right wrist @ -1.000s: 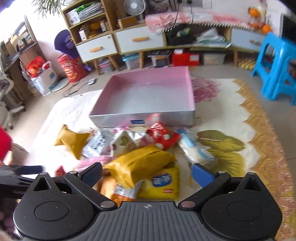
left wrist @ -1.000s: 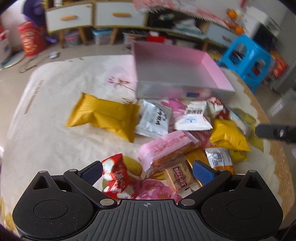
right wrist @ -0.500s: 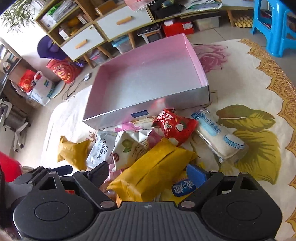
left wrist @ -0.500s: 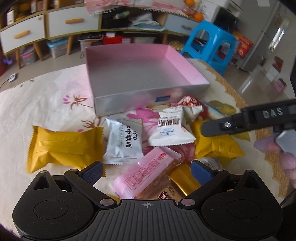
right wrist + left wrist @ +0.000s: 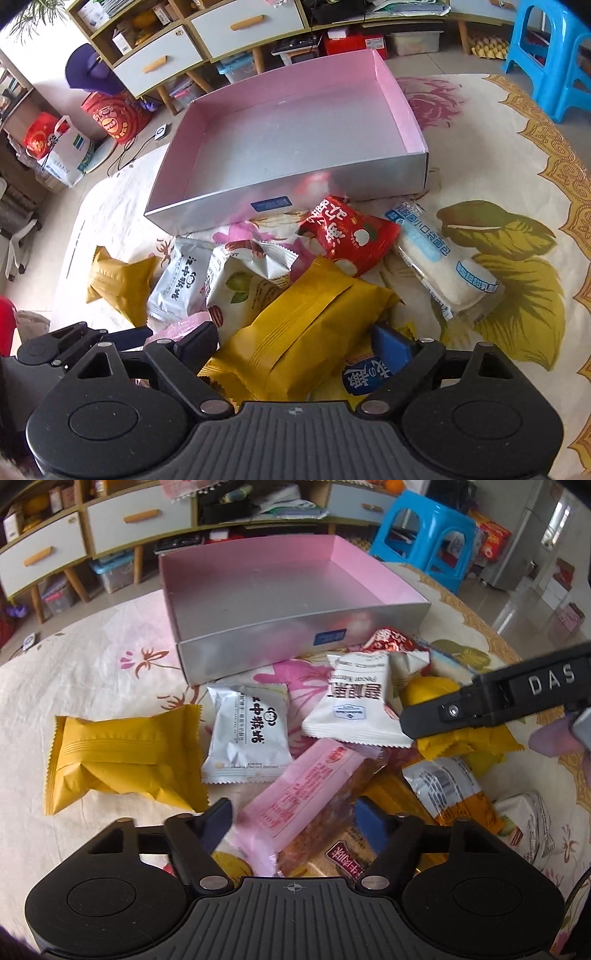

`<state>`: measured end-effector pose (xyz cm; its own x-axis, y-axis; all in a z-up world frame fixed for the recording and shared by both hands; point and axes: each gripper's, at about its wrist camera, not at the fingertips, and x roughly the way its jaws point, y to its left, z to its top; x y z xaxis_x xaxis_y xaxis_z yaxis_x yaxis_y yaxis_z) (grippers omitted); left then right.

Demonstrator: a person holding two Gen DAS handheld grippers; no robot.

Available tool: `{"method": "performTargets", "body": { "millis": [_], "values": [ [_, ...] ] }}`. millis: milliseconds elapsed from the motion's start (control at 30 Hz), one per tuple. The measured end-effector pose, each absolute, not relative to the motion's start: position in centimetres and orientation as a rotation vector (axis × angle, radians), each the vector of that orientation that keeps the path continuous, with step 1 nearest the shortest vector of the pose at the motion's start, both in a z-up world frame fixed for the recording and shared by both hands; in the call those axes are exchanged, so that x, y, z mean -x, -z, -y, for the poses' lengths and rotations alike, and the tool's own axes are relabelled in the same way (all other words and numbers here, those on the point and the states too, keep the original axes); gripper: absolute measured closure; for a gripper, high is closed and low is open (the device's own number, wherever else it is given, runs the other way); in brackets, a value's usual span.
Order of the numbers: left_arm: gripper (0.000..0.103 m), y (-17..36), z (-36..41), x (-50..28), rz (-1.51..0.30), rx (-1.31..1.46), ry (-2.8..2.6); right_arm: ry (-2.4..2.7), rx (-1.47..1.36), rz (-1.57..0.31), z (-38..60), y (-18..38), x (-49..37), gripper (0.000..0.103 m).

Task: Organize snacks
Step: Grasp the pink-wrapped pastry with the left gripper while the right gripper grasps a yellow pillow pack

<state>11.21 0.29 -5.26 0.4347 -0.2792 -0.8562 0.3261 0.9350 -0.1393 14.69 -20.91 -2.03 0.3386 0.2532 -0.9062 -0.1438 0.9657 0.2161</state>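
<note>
Left gripper [image 5: 293,821] open, fingers either side of pink pack [image 5: 301,797]. Right gripper [image 5: 295,341] open, straddling yellow pack [image 5: 306,326]. Other snacks heaped on cloth [image 5: 517,177] beyond; pink box [image 5: 295,147] behind the heap

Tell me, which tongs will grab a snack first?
Probably the left tongs: they already straddle the pink snack bar, lying loose on top. The right tongs straddle a yellow packet too, so it's close.
</note>
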Motion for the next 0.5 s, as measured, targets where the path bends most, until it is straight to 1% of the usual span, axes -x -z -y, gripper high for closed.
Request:
{"method": "performTargets", "body": {
  "millis": [133,200,233,300,500],
  "values": [
    [0.044,5.3,-0.2,-11.0,-1.05,-0.038,0.348,-0.262,-0.106,-1.197,21.2,1.7,-14.5,0.034],
    [0.047,5.3,0.0,-10.9,-1.044,-0.043,0.343,-0.267,-0.113,-1.197,21.4,1.6,-14.4,0.041],
    [0.048,5.3,0.1,-10.8,-1.042,-0.05,0.344,-0.268,-0.115,-1.196,21.4,1.6,-14.3,0.043],
    [0.049,5.4,0.3,-10.7,-1.041,-0.069,0.351,-0.269,-0.12,-1.192,21.3,1.7,-14.3,0.051],
    [0.049,5.8,1.1,-10.3,-1.025,-0.131,0.349,-0.284,-0.153,-1.196,21.4,2.1,-14.2,0.062]
  ]
}}
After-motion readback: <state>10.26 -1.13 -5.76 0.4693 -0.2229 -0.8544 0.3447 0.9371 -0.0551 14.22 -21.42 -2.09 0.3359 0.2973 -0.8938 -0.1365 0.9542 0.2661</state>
